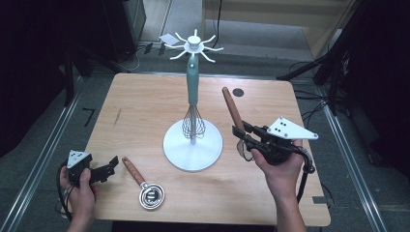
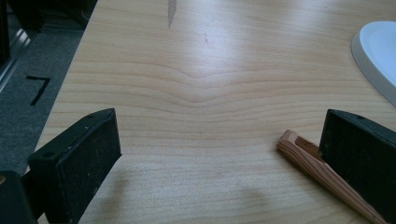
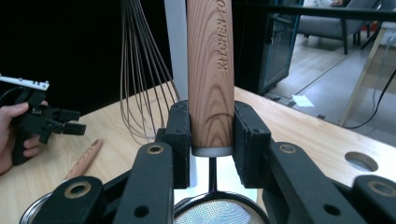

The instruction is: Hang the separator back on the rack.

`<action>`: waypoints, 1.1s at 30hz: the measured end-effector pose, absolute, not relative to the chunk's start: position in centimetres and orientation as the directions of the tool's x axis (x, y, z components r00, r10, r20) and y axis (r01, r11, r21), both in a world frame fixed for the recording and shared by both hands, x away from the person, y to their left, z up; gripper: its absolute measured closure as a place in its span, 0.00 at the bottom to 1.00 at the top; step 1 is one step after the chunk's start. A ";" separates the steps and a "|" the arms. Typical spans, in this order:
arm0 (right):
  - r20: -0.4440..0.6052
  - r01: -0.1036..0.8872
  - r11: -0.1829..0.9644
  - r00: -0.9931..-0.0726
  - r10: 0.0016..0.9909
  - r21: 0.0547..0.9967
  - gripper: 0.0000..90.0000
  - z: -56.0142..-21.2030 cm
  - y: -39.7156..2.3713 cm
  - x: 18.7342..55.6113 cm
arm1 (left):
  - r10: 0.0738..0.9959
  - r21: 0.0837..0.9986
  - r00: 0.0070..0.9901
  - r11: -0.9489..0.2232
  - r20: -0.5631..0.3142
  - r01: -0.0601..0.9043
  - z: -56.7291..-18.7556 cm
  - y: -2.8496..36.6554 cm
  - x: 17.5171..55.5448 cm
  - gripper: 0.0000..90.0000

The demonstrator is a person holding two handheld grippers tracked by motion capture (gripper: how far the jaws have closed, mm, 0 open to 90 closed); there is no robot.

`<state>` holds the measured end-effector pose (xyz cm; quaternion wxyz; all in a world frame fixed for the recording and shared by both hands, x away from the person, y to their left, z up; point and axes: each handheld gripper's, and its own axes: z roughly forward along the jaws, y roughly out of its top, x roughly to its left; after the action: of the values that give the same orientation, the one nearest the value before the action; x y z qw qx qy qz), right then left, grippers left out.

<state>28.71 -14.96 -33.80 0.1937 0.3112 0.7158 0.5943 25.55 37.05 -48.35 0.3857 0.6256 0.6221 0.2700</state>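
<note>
In right gripper (image 3: 212,135): wooden-handled strainer (image 3: 210,70)

Bright overhead light, tabletop (image 2: 205,70) glare, dark surroundings, soft shadows

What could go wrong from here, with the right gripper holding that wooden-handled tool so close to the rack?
The right gripper clamps the wooden-handled strainer near its lower end, so the long handle could pivot or slip in the pads. It is also held close to the hanging whisk and the rack's post; a swing might knock the whisk or tip the stand.
</note>
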 end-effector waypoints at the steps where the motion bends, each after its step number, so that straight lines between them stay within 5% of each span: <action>1: 0.101 0.209 0.081 -0.733 0.673 0.975 0.80 -33.7 -15.0 28.7 | 0.987 0.819 0.080 0.073 -0.143 0.569 -48.3 37.0 25.5 0.00; 33: 0.062 0.080 -0.005 -0.737 0.673 0.997 0.80 -30.6 -13.3 27.5 | 0.988 0.821 0.077 0.069 -0.137 0.567 -48.3 37.0 25.5 0.00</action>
<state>27.45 -13.29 -30.56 0.2279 0.2818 0.6676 0.6504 25.49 36.97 -48.35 0.3845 0.6250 0.6220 0.2733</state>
